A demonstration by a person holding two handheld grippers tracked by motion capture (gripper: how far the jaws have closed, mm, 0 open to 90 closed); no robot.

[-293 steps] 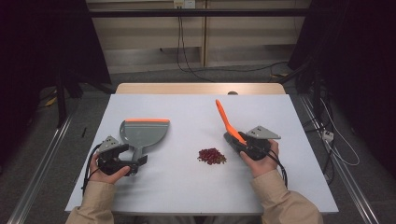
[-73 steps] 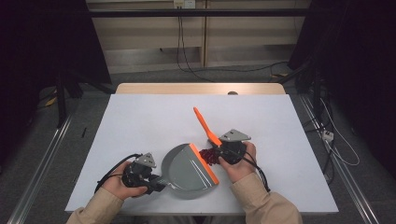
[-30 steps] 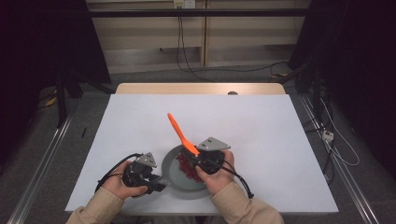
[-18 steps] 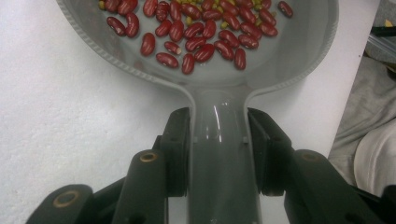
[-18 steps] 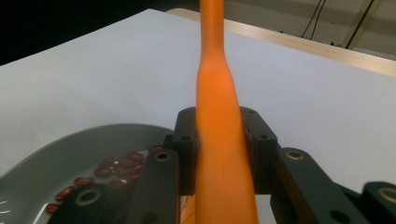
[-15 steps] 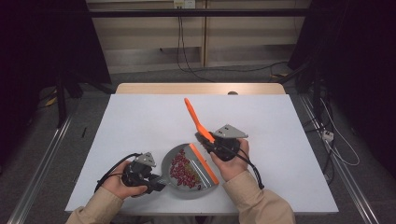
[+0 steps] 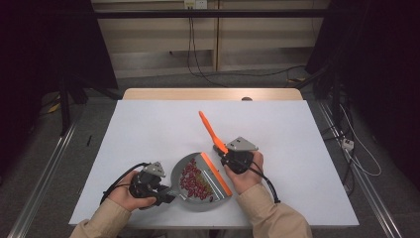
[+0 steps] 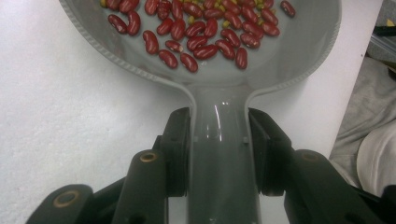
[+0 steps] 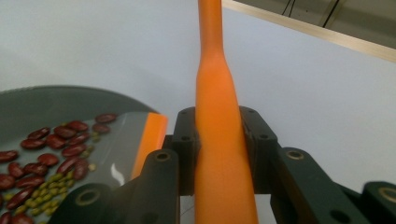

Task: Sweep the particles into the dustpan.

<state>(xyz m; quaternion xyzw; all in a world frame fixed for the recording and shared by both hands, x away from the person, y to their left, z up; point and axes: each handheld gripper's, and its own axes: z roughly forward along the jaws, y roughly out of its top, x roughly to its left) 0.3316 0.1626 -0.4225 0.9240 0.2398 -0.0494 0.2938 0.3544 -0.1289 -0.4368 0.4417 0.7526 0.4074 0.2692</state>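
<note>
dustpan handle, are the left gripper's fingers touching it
Touching. The left gripper view shows the fingers of the left gripper pressed flush against both sides of the dustpan handle, with no gap.

Grey dustpan (image 7: pixel 198 196), orange brush (image 7: pixel 210 130), red beans (image 7: pixel 193 179)

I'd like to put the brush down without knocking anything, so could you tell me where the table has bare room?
The white table is bare across its far half beyond the orange brush, and along its right side past the right gripper. The near middle is crowded: the grey dustpan with red beans, held by the left gripper.
</note>
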